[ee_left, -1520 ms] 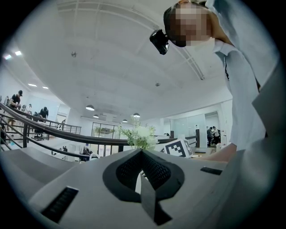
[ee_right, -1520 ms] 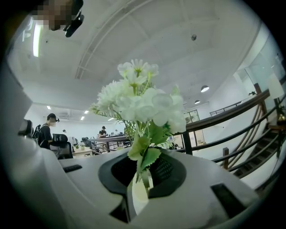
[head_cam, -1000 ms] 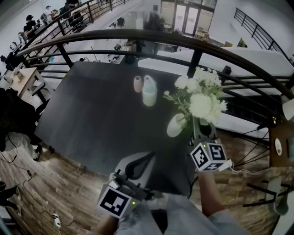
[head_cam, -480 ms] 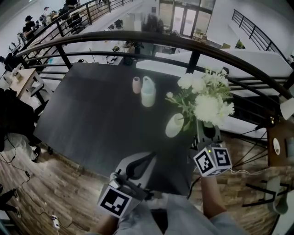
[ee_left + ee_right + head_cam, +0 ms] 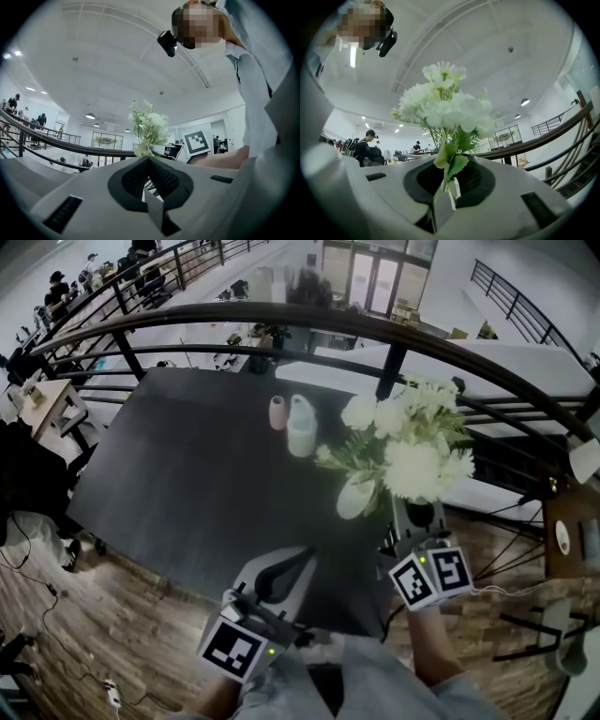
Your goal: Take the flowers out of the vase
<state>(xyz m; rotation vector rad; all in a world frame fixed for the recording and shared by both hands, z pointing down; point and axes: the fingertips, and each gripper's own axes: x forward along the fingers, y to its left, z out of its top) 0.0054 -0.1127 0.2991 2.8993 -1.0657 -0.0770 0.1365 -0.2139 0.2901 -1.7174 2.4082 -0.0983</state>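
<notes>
A bunch of white flowers (image 5: 412, 442) with green leaves rises above my right gripper (image 5: 410, 514), which is shut on its stems. In the right gripper view the green stems (image 5: 448, 180) are pinched between the jaws, with the blooms (image 5: 445, 105) overhead. The white vase (image 5: 356, 495) stands on the black table (image 5: 187, 474), just left of the held bunch. The blooms hide the lower stem ends. My left gripper (image 5: 307, 557) hovers level over the table's near edge, shut and holding nothing. The left gripper view shows the flowers (image 5: 147, 124) far ahead.
A pale bottle vase (image 5: 301, 426) and a small pink vase (image 5: 278, 412) stand mid-table, behind the white one. A dark curved railing (image 5: 394, 334) runs just beyond the table, with a drop to a lower floor. Wooden floor lies under the table's near edge.
The right gripper has lifted the bunch, so the blooms look larger and sit a little further left over the vase. The left gripper has stayed where it was.
</notes>
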